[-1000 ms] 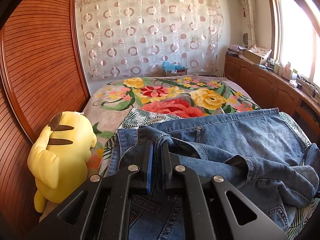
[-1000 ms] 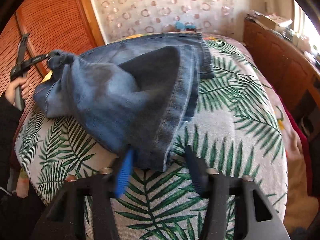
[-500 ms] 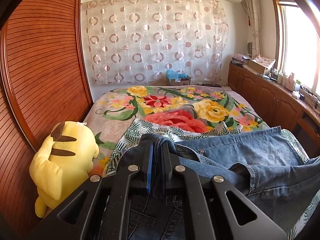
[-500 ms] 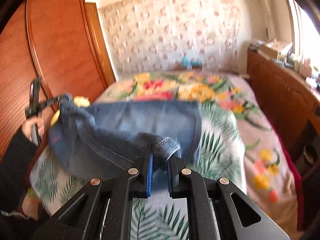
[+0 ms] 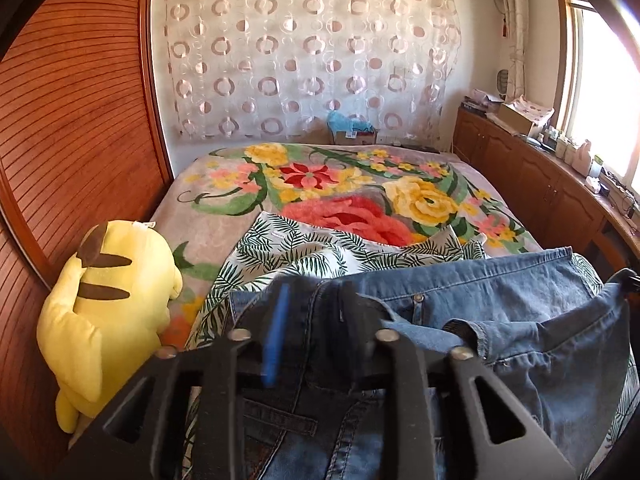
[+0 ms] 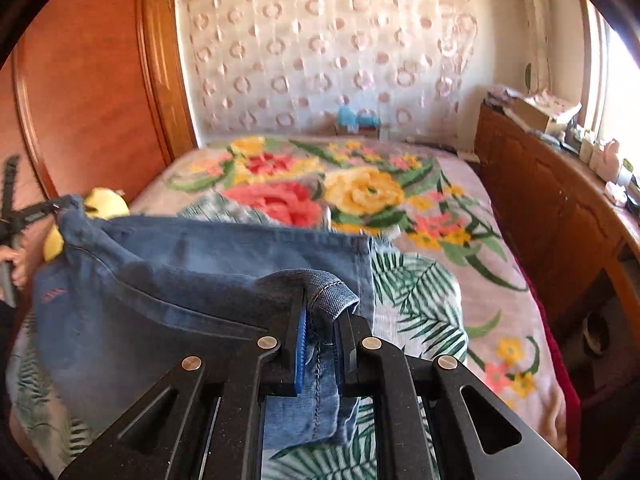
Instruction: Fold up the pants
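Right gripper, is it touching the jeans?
Touching. The right wrist view shows the right gripper with its jaws pinched on a fold of the jeans.

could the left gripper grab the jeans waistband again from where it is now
Probably yes. The left gripper has just been opening, and the jeans waistband lies right between its parted fingers, with nothing in the way.

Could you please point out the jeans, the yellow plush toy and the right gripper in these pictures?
jeans [image 5: 532,280]: left wrist view, on the waistband.
yellow plush toy [image 5: 108,304]: left wrist view, on its back.
right gripper [image 6: 324,320]: right wrist view, between fingertips clamping a denim fold.
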### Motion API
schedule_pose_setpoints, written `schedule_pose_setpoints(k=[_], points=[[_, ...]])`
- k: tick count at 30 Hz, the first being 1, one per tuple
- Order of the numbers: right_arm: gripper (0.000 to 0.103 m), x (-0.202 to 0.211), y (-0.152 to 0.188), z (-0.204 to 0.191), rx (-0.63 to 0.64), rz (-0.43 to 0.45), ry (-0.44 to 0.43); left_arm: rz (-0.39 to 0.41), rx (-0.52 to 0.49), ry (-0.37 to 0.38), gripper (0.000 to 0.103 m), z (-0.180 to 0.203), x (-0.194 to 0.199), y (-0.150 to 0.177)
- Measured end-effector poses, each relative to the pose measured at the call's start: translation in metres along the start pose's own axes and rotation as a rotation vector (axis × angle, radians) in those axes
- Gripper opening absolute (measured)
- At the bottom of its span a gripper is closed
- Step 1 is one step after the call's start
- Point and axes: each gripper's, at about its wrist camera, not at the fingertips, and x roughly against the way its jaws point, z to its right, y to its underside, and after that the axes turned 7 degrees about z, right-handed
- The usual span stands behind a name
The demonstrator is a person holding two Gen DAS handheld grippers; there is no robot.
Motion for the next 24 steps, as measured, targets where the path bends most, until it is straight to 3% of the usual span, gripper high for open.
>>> schedule_pose_setpoints(k=[2,3,5,9,13,20,24], points=[[0.011,-0.016,0.002,0.0,-0.006,-0.027,0.007,0.003,-0.006,0.016,0.058,-0.002,0.004,0.004],[0.011,-0.022,0.001,-0.001,-0.009,-0.035,0.008,-0.002,-0.006,0.016,0.07,-0.005,0.005,0.006],[0.011,-0.035,-0.009,-0.004,-0.008,-0.045,0.014,-0.002,-0.002,0.014,0.076,-0.011,0.007,0.01],[0.011,-0.035,-0.015,-0.011,0.012,-0.047,0.027,-0.024,-0.011,-0.007,0.076,-0.02,0.003,0.016],[0.011,-0.033,-0.015,-0.014,0.03,-0.048,0.037,-0.094,-0.022,0.007,0.076,-0.024,-0.015,0.022],[0.011,-0.038,-0.007,-0.005,0.015,-0.069,0.026,-0.171,-0.045,0.049,0.061,-0.02,-0.04,0.03],[0.011,-0.039,-0.007,0.0,-0.001,-0.074,0.016,-0.211,-0.04,0.051,0.06,-0.023,-0.052,0.032]])
